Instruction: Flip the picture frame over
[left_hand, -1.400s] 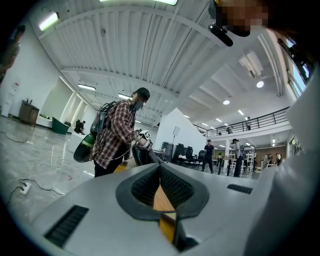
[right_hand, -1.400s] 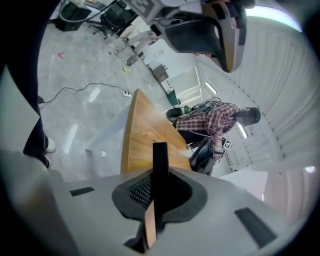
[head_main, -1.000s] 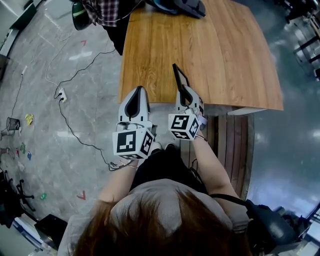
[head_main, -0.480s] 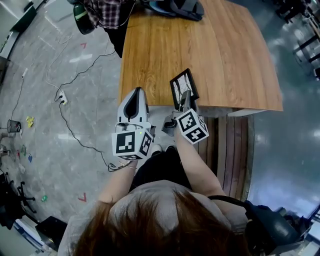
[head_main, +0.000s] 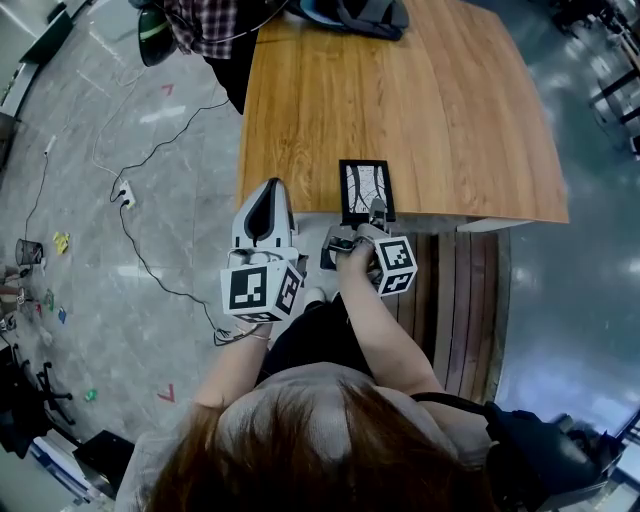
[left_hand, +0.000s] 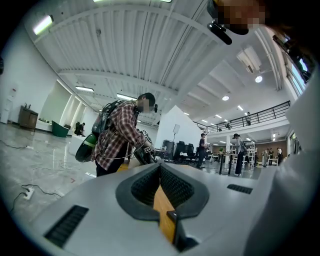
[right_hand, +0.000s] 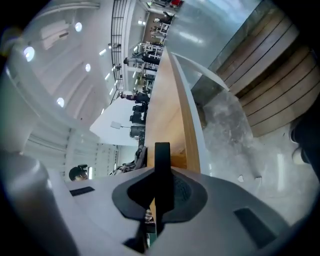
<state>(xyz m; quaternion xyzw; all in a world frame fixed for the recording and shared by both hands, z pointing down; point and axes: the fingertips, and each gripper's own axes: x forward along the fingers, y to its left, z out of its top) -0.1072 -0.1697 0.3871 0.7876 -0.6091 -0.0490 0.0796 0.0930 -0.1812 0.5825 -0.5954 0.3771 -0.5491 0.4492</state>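
The black picture frame (head_main: 365, 189) lies flat at the near edge of the wooden table (head_main: 450, 120), with its black-and-white picture facing up. My right gripper (head_main: 376, 208) is shut on the middle of the frame's near edge. In the right gripper view the frame (right_hand: 162, 165) shows edge-on as a dark bar between the fingers of the right gripper (right_hand: 161, 172). My left gripper (head_main: 271, 186) hovers level at the table's near left edge, shut and holding nothing. The left gripper view shows the left gripper (left_hand: 160, 166) with only the tabletop past its joined tips.
A person in a plaid shirt (head_main: 205, 20) stands at the table's far left corner, also in the left gripper view (left_hand: 120, 135). A dark bag (head_main: 365, 12) lies on the far edge. Cables and a power strip (head_main: 122, 188) lie on the floor at left. Wooden slats (head_main: 460, 290) run below the table's right end.
The frame stood on edge in my right gripper a second ago. The gripper has rolled over and come down, and the frame now lies flat, picture up. My left gripper has stayed put.
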